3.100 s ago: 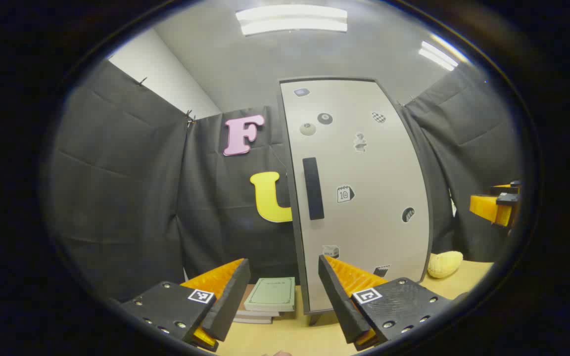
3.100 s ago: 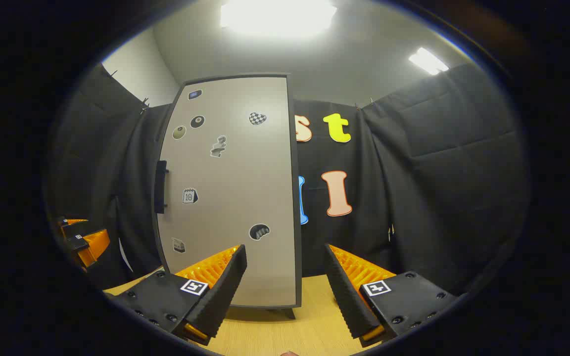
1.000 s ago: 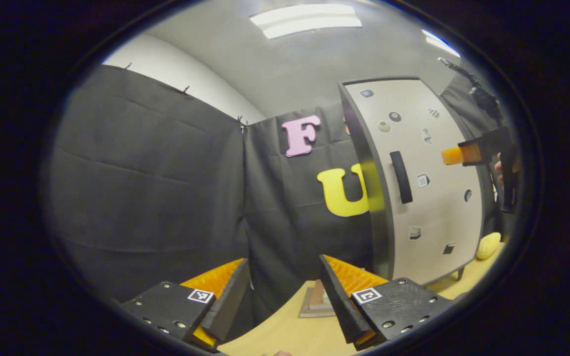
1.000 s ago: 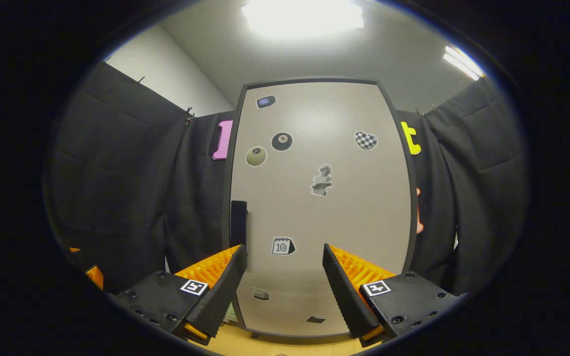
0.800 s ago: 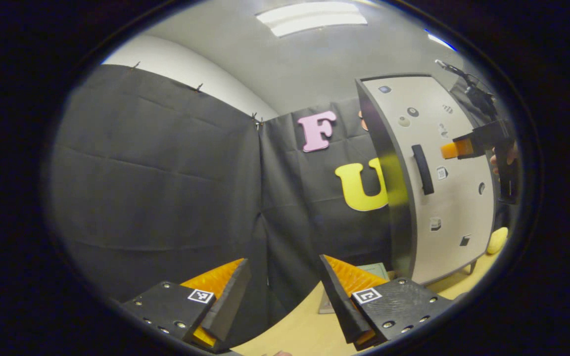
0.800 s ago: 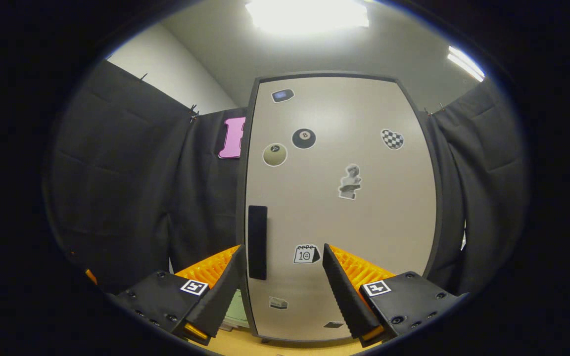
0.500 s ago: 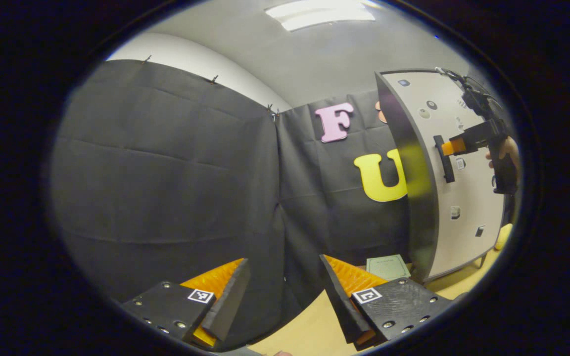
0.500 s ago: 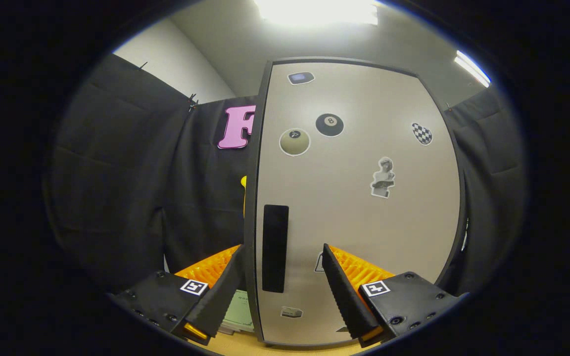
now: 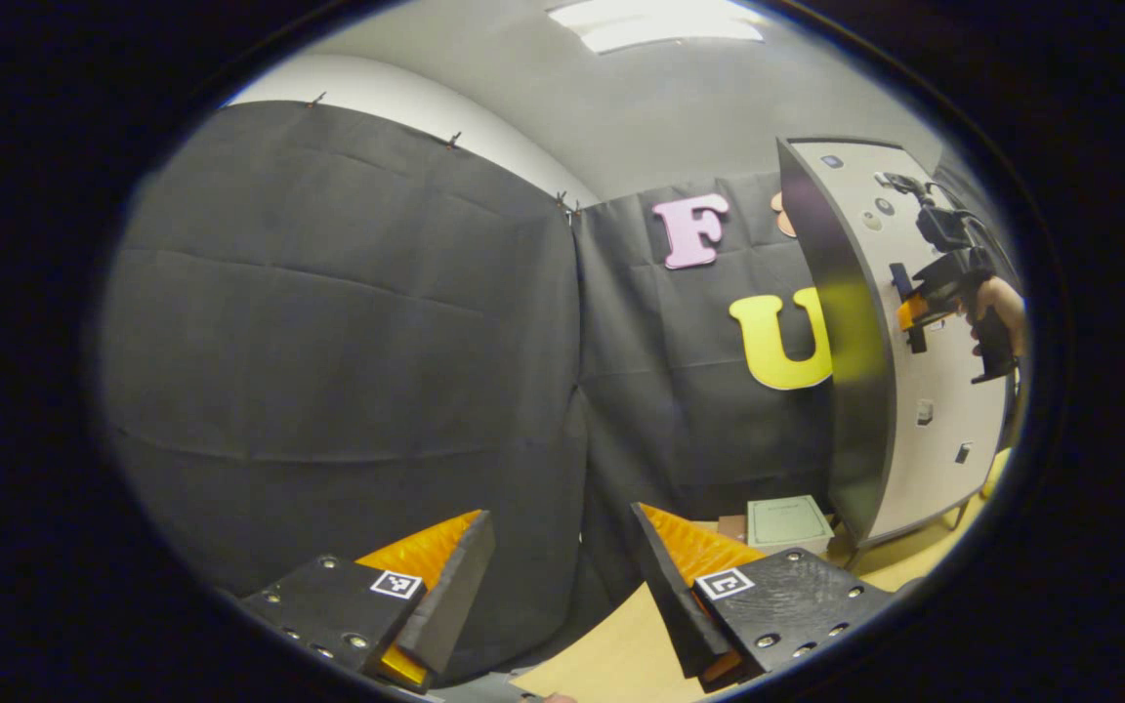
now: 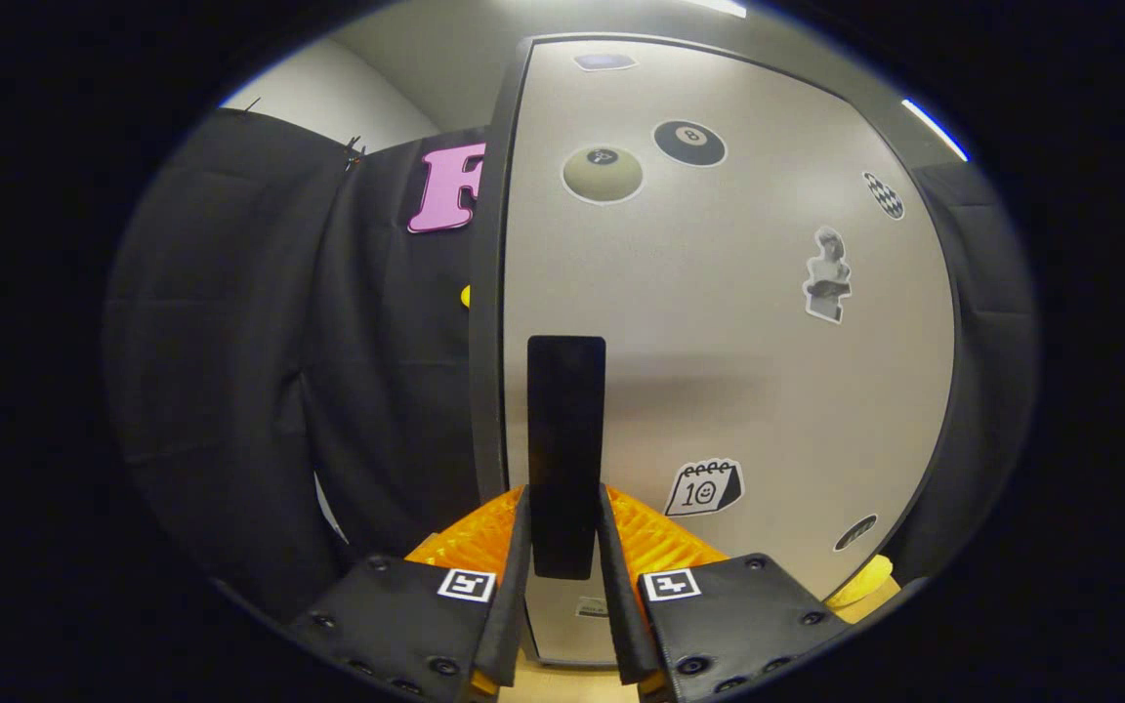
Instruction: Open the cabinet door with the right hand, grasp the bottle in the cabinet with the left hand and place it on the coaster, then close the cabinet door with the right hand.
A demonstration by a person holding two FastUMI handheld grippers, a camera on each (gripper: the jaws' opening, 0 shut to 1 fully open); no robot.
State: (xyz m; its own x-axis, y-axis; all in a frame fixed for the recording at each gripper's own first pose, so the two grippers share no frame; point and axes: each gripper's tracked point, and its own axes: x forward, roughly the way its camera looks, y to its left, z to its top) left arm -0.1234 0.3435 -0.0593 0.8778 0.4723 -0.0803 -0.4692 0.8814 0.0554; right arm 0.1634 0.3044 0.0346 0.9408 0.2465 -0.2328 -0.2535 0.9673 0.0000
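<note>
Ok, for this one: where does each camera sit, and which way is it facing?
Left gripper view: rides the left gripper, held low over the table, aimed at the black booth wall; its open fingers show at the bottom.
Right gripper view: rides the right gripper, close against the cabinet door, its fingers closed on the door handle.
Shared: both show the cabinet door and handle; the left gripper view also catches the right gripper at the handle and the hand holding it.
</note>
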